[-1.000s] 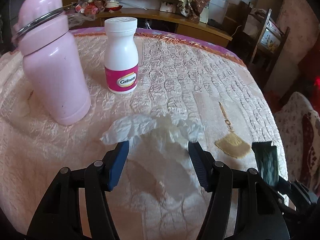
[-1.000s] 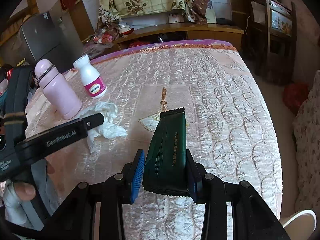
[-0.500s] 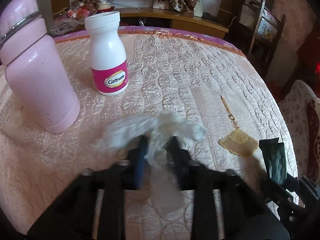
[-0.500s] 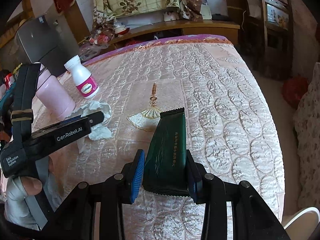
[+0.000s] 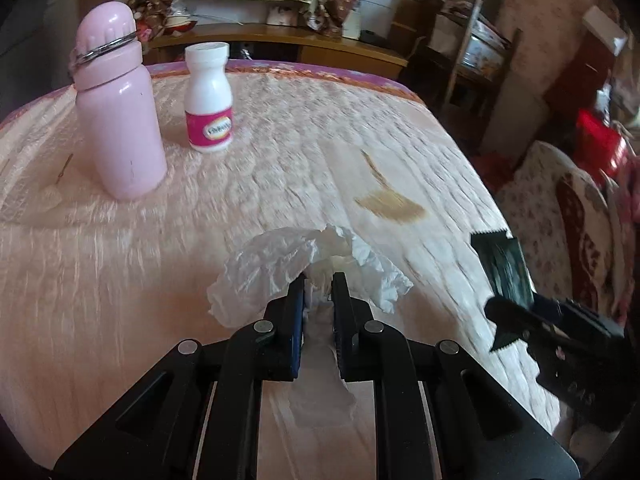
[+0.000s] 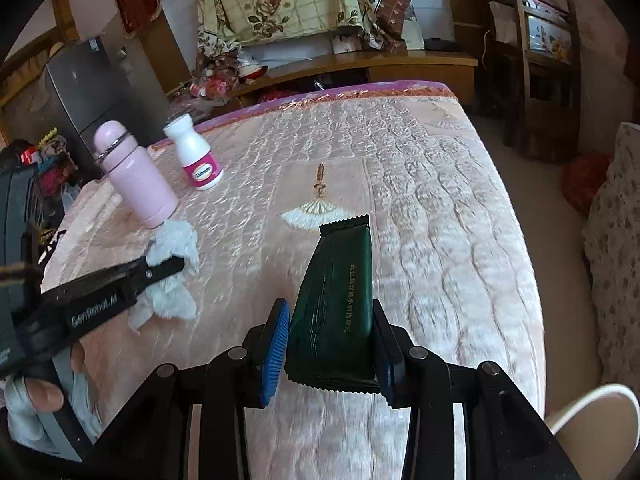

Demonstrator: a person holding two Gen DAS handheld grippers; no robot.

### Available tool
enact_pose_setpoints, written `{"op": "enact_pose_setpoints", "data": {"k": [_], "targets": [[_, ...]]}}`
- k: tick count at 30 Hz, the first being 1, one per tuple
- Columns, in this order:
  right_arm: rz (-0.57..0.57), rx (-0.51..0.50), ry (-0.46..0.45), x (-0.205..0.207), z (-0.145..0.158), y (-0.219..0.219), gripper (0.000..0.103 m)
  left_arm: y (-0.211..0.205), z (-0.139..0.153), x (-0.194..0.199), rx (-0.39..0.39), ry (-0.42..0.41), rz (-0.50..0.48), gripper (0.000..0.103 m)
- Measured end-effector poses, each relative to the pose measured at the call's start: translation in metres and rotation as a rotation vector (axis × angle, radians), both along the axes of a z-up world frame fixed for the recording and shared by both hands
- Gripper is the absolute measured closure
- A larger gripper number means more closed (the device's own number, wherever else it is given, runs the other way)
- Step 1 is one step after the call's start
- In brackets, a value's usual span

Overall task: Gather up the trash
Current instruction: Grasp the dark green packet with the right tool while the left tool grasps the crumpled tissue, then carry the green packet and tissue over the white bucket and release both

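My left gripper (image 5: pixel 319 282) is shut on a crumpled white tissue (image 5: pixel 272 268), which bulges out past the fingertips just above the pink quilted tablecloth (image 5: pixel 280 140). The tissue also shows in the right wrist view (image 6: pixel 172 276), pinched by the left gripper (image 6: pixel 176 266). My right gripper (image 6: pixel 332 320) is shut on a dark green wrapper (image 6: pixel 340 292) and holds it above the table. The wrapper shows at the right edge of the left wrist view (image 5: pixel 504 268).
A pink flask (image 5: pixel 116 112) and a white pill bottle (image 5: pixel 210 96) stand at the table's far left. A gold fan pattern (image 6: pixel 316 210) is sewn into the cloth. A wooden chair (image 6: pixel 540 60) and a white bin rim (image 6: pixel 600 404) are at the right.
My left gripper closed on the tissue and lifted it a little, pulling back from the flask and bottle. The right gripper kept hold of the green wrapper.
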State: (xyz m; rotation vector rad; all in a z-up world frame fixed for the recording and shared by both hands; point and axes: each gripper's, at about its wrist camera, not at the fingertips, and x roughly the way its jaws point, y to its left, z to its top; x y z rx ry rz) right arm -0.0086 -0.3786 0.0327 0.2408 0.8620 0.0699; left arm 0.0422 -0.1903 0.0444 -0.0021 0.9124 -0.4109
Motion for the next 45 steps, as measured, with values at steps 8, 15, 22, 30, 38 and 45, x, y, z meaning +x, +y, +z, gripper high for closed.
{"op": "enact_pose_setpoints", "data": {"k": [8,15,22,30,38,45], "targets": [[-0.009,0.021,-0.004,-0.064,0.01,0.0,0.066,-0.019,0.008,-0.069,0.04,-0.04,-0.089,0.093],[-0.04,0.052,-0.011,-0.112,0.011,-0.002,0.066,-0.03,0.013,-0.112,0.047,-0.055,-0.111,0.093],[-0.078,0.055,-0.013,-0.151,0.016,-0.014,0.066,-0.039,0.014,-0.149,0.055,-0.062,-0.139,0.093],[-0.098,0.046,-0.017,-0.184,0.016,-0.021,0.066,-0.051,0.019,-0.183,0.06,-0.083,-0.179,0.093],[-0.164,0.034,-0.022,-0.223,0.018,-0.053,0.066,-0.091,0.022,-0.202,0.011,-0.05,-0.275,0.093],[-0.273,0.01,0.028,-0.253,0.008,-0.109,0.066,-0.145,0.018,-0.22,0.007,-0.04,-0.369,0.092]]}}
